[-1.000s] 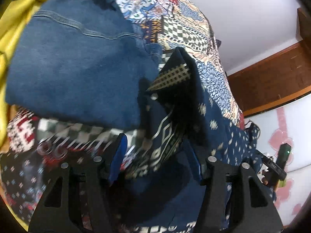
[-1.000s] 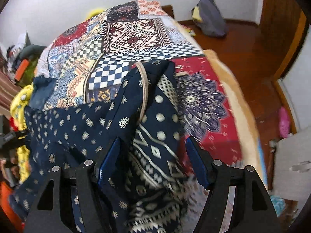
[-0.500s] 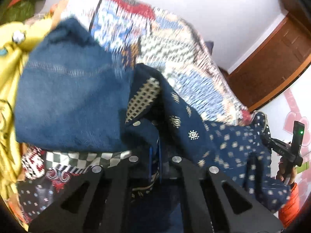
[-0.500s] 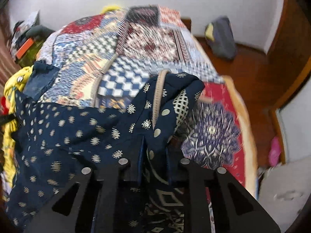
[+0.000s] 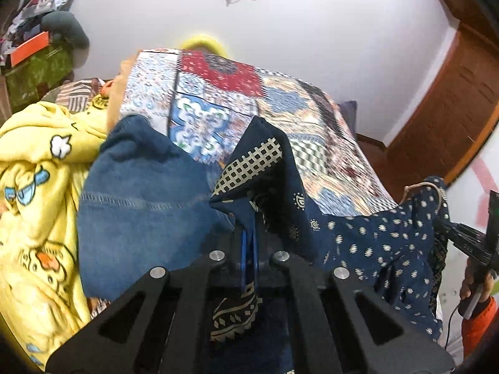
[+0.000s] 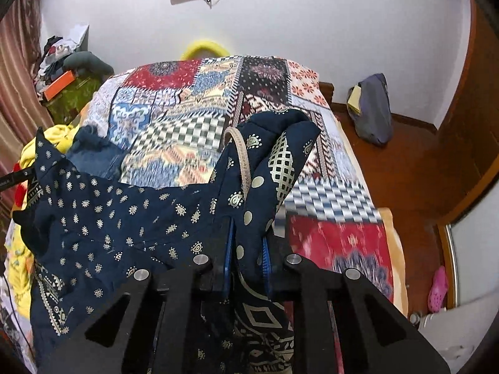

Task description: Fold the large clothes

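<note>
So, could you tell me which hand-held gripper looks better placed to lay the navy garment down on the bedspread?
Probably the right hand-held gripper: shut on the navy garment, it faces open patchwork bedspread. The left hand-held gripper faces denim jeans.

No words or numbers can be read here. The thin black bar at the left edge of the right wrist view has tiny white letters on it, but they are too small to make out. The yellow blanket with cartoon pictures shows drawings only, with no writing on it.
</note>
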The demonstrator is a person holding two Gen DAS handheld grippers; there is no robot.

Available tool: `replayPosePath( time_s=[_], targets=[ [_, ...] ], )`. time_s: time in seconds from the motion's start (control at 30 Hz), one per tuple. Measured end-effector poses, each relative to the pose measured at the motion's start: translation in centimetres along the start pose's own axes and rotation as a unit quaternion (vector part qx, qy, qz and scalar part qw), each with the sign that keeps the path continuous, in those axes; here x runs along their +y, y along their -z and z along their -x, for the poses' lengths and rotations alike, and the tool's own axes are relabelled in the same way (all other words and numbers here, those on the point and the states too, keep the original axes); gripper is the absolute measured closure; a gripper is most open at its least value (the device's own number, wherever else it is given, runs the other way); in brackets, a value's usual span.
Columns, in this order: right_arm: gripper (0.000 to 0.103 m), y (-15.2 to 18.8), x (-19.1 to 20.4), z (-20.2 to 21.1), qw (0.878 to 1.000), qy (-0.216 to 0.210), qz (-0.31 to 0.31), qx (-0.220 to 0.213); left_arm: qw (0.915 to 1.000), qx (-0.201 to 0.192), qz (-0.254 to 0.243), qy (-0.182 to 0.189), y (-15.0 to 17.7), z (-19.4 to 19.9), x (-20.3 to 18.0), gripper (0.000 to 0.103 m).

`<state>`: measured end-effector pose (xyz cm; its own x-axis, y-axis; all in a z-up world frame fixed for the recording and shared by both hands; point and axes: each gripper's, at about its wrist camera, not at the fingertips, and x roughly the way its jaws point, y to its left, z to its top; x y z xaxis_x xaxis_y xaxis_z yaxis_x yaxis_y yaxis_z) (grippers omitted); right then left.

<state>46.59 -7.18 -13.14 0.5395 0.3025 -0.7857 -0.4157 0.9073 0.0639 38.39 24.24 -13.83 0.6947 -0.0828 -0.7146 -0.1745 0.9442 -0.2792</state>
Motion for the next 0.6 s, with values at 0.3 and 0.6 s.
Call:
replayPosePath(
  time_s=[0.3,0.6],
  targets=[
    [0.088,-1.1,-1.3,-6.7,0.998,0.017,-0.023,0.057,0.9954,0.065,0.067,-0.02,-0.1,-8.2,4.8,0.101],
    [0.073,0.7,-1.3,-6.3,0.995,0.087,0.022,0.052,0.9905,0.099,0.096,-0.005,2.1,-9.2,6.3,0.1]
  ],
)
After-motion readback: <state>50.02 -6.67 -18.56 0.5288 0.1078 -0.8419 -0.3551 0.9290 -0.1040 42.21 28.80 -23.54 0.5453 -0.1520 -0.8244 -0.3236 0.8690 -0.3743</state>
